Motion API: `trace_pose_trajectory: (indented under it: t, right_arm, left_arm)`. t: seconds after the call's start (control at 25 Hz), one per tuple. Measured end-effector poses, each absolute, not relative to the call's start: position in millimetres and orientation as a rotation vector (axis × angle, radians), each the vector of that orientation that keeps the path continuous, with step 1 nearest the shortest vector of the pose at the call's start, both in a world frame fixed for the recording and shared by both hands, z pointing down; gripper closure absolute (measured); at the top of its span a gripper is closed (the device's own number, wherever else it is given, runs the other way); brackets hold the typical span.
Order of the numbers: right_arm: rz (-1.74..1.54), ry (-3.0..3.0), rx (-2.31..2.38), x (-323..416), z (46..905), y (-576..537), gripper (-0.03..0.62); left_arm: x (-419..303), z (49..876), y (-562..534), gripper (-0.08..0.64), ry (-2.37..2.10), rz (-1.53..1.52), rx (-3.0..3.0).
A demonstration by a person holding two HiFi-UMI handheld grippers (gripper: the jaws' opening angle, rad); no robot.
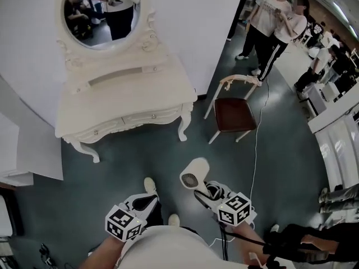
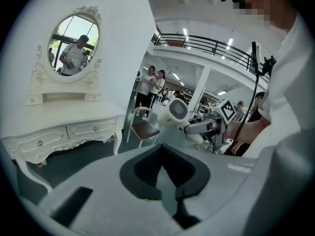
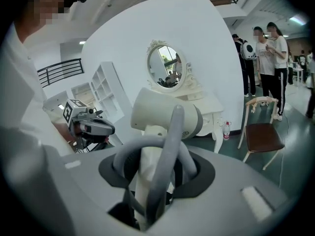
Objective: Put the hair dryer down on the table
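A white hair dryer hangs over the dark floor, its round grille toward the camera in the head view. My right gripper is shut on its handle. In the right gripper view the grey fingers wrap the handle below the dryer's barrel. My left gripper hovers to the left of it, apart from the dryer, with its jaws together and nothing in them. The left gripper view shows the dryer held out at mid-right. The white dressing table stands ahead to the left, its top bare.
An oval mirror rises from the back of the table. A wooden chair with a dark seat stands to the table's right. A white cable runs across the floor. The dryer's black cord trails back. Several people stand beyond.
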State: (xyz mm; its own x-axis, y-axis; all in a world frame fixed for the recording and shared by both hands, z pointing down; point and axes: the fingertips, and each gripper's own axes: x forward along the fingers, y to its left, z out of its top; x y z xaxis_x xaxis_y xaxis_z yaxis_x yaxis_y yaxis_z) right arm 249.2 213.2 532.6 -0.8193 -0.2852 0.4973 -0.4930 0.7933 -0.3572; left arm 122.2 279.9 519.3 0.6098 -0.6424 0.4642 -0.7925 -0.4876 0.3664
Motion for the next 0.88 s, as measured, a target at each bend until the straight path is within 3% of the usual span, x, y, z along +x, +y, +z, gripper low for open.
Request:
trace_pose_trajectory:
  t: [0.4, 0.88]
  right_arm:
    - [0.556, -2.545, 0.685, 184.9, 476.0, 50.3, 0.403]
    - [0.235, -2.629, 0.476, 41.1, 352.4, -118.1, 0.404]
  left_arm:
    - [44.0, 504.1, 124.7, 0.561, -1.038, 0.304, 2.372]
    - [-50.7, 501.0, 30.6, 0.561, -1.069, 0.245, 2.353]
